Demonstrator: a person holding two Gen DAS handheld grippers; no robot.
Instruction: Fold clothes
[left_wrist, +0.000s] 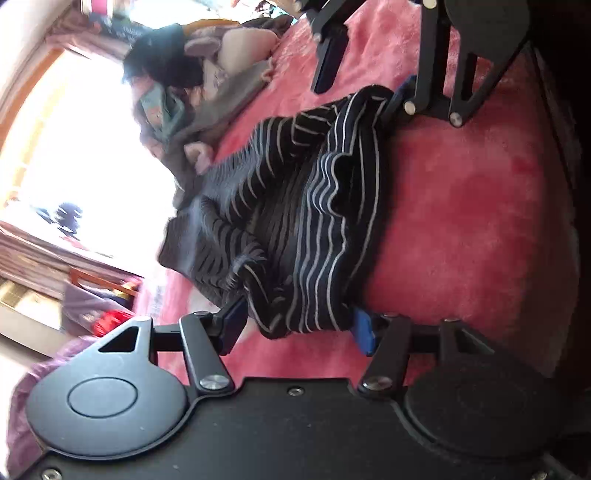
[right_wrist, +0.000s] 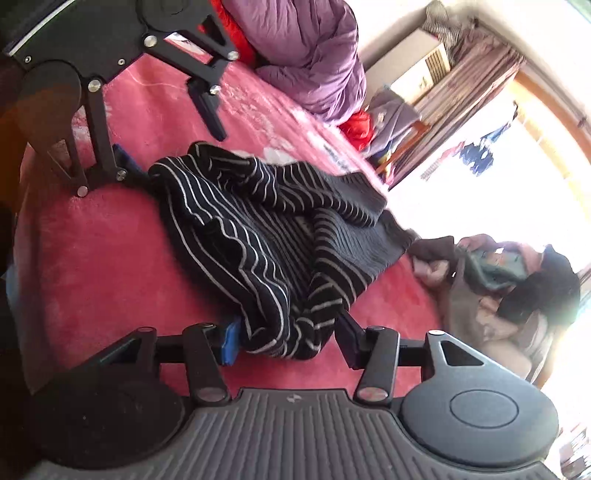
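Both sets of jaws stand part open, each straddling one end of the striped garment (left_wrist: 295, 221). The left gripper (left_wrist: 299, 328) has the bunched hem between its blue-padded fingers (left_wrist: 364, 330); whether the pads press the cloth I cannot tell. The right gripper (right_wrist: 288, 338) likewise brackets the other end, fabric filling the gap, its grip equally unclear.

The garment lies crumpled on a pink blanket (left_wrist: 461, 221), plush and fuzzy, that covers a bed. It is a dark knit with thin pale stripes, rumpled into wavy folds.

Beyond the garment, a heap of clothes (left_wrist: 192, 85) sits on the blanket: grey, pink and black pieces, soft and tangled. To the garment's side lies a purple quilt (right_wrist: 314, 48), puffy and creased, with something red beside it. Past the bed, a bright window (left_wrist: 74, 147) glares white, with curtains alongside it.
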